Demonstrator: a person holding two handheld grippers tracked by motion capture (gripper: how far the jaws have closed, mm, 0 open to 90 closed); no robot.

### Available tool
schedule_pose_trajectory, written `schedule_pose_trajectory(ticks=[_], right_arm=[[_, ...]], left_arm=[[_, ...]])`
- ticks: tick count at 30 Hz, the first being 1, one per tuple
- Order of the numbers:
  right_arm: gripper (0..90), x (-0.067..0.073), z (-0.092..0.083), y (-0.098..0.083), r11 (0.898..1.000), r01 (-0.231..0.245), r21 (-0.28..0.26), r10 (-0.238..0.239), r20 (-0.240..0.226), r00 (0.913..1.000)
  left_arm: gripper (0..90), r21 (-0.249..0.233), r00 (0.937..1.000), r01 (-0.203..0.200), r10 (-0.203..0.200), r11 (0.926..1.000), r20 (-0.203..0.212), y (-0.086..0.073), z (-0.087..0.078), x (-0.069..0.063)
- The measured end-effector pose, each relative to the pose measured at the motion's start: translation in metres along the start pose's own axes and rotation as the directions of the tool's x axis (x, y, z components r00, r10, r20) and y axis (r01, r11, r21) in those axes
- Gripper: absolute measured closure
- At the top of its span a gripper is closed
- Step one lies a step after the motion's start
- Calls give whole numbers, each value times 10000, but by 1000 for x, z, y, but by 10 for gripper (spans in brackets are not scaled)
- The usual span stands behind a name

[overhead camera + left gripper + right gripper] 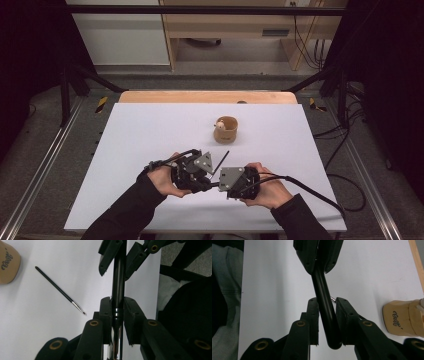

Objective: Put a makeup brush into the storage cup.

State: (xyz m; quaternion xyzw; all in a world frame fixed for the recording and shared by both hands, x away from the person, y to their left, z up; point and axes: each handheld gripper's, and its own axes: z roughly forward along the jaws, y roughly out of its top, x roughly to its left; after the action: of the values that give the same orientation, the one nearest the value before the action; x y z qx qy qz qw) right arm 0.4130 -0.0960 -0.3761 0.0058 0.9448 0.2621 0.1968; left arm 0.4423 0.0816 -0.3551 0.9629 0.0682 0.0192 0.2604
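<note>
Both tongs meet low on the white tabletop (150,130), nearer the person than the tan cup (226,129). Left tongs (117,307) clench the ringed end of a black pen (118,277); right tongs (325,312) clamp its rounded end, so it spans between them. Only the left gripper view reveals a thin paintbrush (60,290) lying flat between cup and pen.

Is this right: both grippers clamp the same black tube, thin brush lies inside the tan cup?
Not quite. The thin brush lies loose on the white board, apart from the tan cup, as the left gripper view shows. Both grippers, left and right, do clamp the black tube.
</note>
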Motion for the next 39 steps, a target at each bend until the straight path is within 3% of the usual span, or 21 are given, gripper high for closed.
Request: schedule_pose_trajectory(ticks=[13,14,18,19,21,22,26,28,29,30,32,35,39], right_arm=[[793,0,1,0,9998,-153,-136,145,-565,9983],[793,0,1,-1,9993,-322,-163,311,-635,9975],[794,-1,3,-1,9991,-403,-100,395,-692,9968],[793,-1,4,-2,9986,-523,-28,520,-709,9961],[793,-2,4,-3,9982,-599,-35,595,-717,9957],[793,-4,5,-5,9962,-871,-17,868,-664,9940],[793,-8,3,-9,9934,-1143,-102,1135,-605,9917],[793,-10,2,-12,9912,-1315,-173,1304,-539,9900],[793,-10,2,-12,9912,-1315,-173,1304,-539,9900],[793,-10,1,-15,9875,-1562,-215,1551,-463,9868],[793,-12,0,-18,9865,-1615,-267,1602,-450,9861],[793,-14,-1,-23,9802,-1941,-394,1926,-375,9806],[792,-16,-3,-30,9735,-2226,-528,2215,-257,9748]], left_arm=[[719,-299,9999,39,-43,9995,-161,-3,-3,2],[711,-381,9998,63,-70,9993,-201,-3,-4,2],[622,-618,9991,6,-32,9981,-423,-6,-8,5],[594,-960,9979,239,-295,9951,-573,-8,-12,6],[552,-1101,9971,276,-351,9935,-673,-10,-15,7],[518,-1282,9949,282,-403,9913,-923,-13,-21,9],[405,-2126,9857,622,-934,9752,-1402,-23,-31,12],[371,-2343,9786,780,-1192,9690,-1675,-28,-35,13],[358,-2343,9786,780,-1192,9690,-1675,-28,-35,13],[339,-2562,9730,997,-1481,9615,-1770,-33,-39,13],[307,-2792,9654,1218,-1790,9525,-1897,-37,-42,13],[267,-3081,9574,1403,-2083,9410,-2001,-45,-46,14],[228,-3692,9433,1664,-2566,9143,-2104,-55,-50,13]])
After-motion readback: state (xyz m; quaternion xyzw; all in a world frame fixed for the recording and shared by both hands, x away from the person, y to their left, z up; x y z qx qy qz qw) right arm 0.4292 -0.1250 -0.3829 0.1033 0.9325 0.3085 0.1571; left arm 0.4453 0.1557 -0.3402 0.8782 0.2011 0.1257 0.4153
